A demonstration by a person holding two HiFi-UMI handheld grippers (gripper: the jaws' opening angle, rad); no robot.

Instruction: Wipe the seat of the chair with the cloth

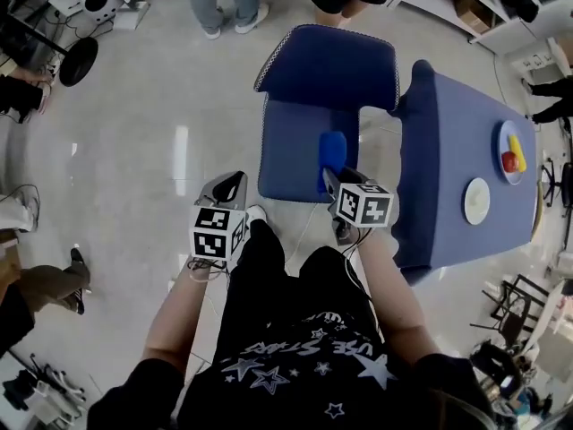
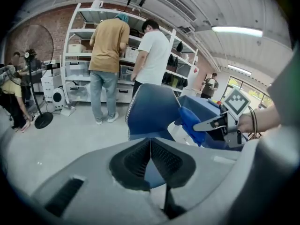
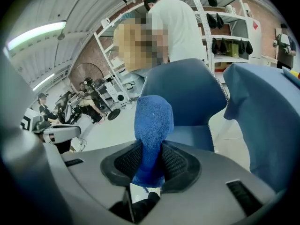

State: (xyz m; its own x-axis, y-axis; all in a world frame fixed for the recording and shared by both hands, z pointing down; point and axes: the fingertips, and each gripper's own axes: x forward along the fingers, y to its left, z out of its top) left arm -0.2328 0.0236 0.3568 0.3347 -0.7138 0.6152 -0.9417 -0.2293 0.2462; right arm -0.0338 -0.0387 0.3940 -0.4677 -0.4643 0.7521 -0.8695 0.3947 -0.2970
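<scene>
Hovering over the front of the chair [image 1: 327, 65], the right gripper [image 1: 329, 179] is clamped hard on the blue cloth [image 1: 333, 150]. Its own view shows the cloth pinched between the two jaws, with a bunched end standing up and forward of the tips. From above, that bunched end sits over the right front part of the seat [image 1: 291, 155]. From the left gripper view it looks raised, a little clear of the cushion, though contact can't be ruled out.

So I'd call this the approach, with the wiping itself not yet begun. The next move calls for lowering the cloth until it presses flat on the seat, then sweeping it across the cushion toward the far left side and back. It should stay clear of the blue-draped table [image 1: 457, 150] just to the right.

The left gripper [image 1: 231, 184] has its jaws pressed together with nothing between them. It is held out over the floor [image 1: 134, 150] just left of the seat's front corner, and it looks idle.

Both forearms stretch forward from the body. The right reaches a touch further in, with its gripper pointing toward the backrest.
</scene>
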